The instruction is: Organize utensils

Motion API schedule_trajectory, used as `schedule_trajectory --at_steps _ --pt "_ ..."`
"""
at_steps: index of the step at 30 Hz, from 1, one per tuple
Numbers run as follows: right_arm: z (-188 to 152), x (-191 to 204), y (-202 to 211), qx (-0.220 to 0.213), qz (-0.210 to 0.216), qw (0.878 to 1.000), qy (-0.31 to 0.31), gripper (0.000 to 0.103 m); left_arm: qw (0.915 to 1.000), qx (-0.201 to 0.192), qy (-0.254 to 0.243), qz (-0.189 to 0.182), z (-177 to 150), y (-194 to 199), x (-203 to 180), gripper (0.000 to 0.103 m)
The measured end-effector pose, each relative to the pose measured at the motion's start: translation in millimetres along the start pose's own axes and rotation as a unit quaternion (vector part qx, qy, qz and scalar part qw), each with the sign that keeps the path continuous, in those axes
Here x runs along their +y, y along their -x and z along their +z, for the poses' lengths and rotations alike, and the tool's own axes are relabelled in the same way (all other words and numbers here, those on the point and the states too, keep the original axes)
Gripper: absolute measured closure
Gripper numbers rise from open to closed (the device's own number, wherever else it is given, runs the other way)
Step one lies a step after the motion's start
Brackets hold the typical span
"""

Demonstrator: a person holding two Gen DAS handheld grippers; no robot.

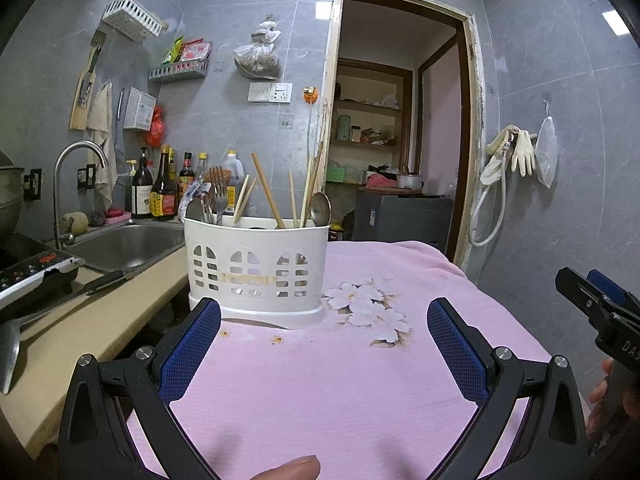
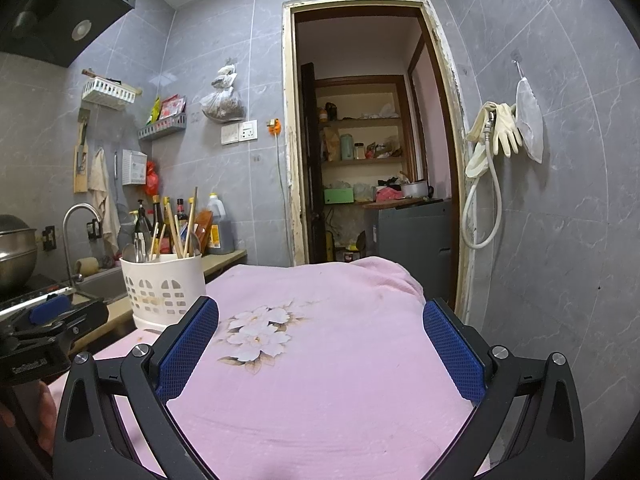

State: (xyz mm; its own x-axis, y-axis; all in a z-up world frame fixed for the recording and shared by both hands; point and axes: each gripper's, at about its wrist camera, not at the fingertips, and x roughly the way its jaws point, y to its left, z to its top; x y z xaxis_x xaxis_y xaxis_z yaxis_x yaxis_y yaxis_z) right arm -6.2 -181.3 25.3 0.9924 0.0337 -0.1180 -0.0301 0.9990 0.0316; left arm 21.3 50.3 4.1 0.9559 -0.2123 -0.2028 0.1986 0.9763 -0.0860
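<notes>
A pink cloth point(image 1: 320, 380) is being spanned by both empty, wide-spread grippers, left gripper point(image 1: 324, 344) and right gripper point(image 2: 320, 344); the grey tiled wall point(image 2: 560, 240) is being shown at right.

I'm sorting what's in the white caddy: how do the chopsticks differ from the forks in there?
The chopsticks are pale wooden sticks leaning at angles across the middle and right of the utensil caddy. The forks are shiny metal, standing nearly upright at the left end, tines up. Both stand loosely in the caddy, sticking out above its rim.
</notes>
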Motion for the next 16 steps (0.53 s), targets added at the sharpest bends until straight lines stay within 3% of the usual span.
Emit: schedule_trajectory --at_steps 16 --pt "-3.9 3.1 -1.6 0.006 0.003 1.0 0.0 0.0 0.9999 0.003 -0.008 0.009 -3.0 -4.0 0.9 0.002"
